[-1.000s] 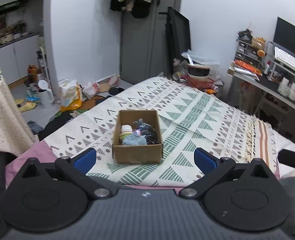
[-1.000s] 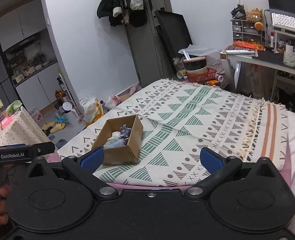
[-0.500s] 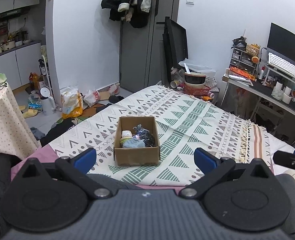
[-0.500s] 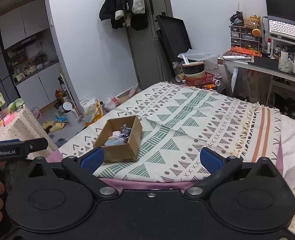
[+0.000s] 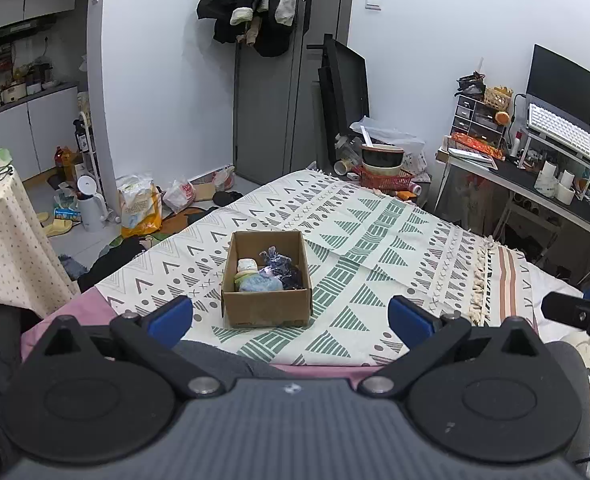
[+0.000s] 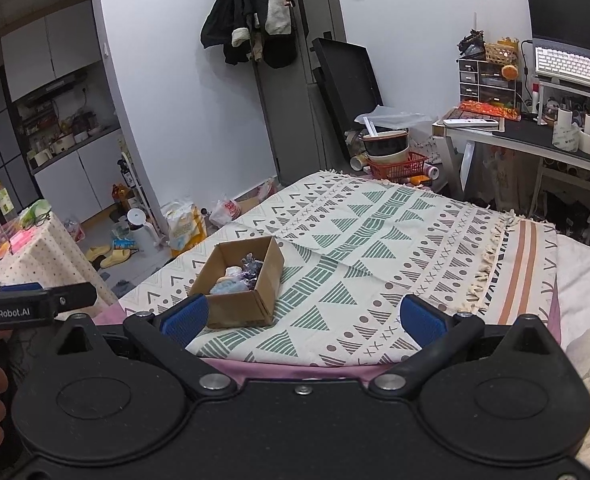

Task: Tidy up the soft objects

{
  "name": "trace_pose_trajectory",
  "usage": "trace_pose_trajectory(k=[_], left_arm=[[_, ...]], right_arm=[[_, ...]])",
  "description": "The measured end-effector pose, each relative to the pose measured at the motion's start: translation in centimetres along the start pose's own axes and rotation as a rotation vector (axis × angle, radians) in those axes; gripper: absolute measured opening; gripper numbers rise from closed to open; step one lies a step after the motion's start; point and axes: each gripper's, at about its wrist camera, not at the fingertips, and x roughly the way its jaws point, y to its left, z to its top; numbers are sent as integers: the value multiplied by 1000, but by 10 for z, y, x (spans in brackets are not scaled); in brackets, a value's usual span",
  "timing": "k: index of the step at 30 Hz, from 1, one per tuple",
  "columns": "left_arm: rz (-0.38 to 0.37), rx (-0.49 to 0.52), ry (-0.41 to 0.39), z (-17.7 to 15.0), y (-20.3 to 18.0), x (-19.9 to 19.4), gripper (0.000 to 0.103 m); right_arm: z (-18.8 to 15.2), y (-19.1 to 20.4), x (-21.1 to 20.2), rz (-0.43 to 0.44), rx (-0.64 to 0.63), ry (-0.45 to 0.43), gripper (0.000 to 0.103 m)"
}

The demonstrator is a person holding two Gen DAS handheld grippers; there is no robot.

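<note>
Ahead of the left gripper (image 5: 291,316), fingers spread and empty, the cardboard box (image 5: 266,280) sits on the bed (image 5: 375,240) holding soft bundles (image 5: 269,272). From the right gripper (image 6: 303,316), likewise spread and empty, nothing loose shows; sorting looks nearly finished.

Home bedroom: bed under patterned cream-green blanket (image 5: 375,240), dark coats on grey door (image 5: 255,4), cluttered black desk surface (image 5: 551,184) with white keyboard (image 5: 563,132).

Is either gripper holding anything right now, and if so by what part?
Nothing is held. The left gripper and right gripper are both open and empty, short of the cardboard box.
</note>
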Motion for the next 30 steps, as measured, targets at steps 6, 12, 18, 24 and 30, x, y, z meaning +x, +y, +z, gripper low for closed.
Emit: trace_pose_trajectory(k=[6, 12, 18, 24, 30], left_arm=[[1, 6, 7, -1, 1, 1, 103], [3, 4, 9, -2, 0, 1, 103], [4, 15, 4, -2, -1, 1, 103], [3, 19, 13, -1, -2, 1, 103], [17, 35, 2, -2, -4, -1, 103]], right_arm=[[2, 2, -1, -13, -16, -7, 103], [3, 1, -1, -23, -21, -8, 103], [2, -1, 4, -30, -9, 6, 103], [2, -1, 4, -32, -11, 11, 103], [0, -2, 6, -25, -16, 18, 103]])
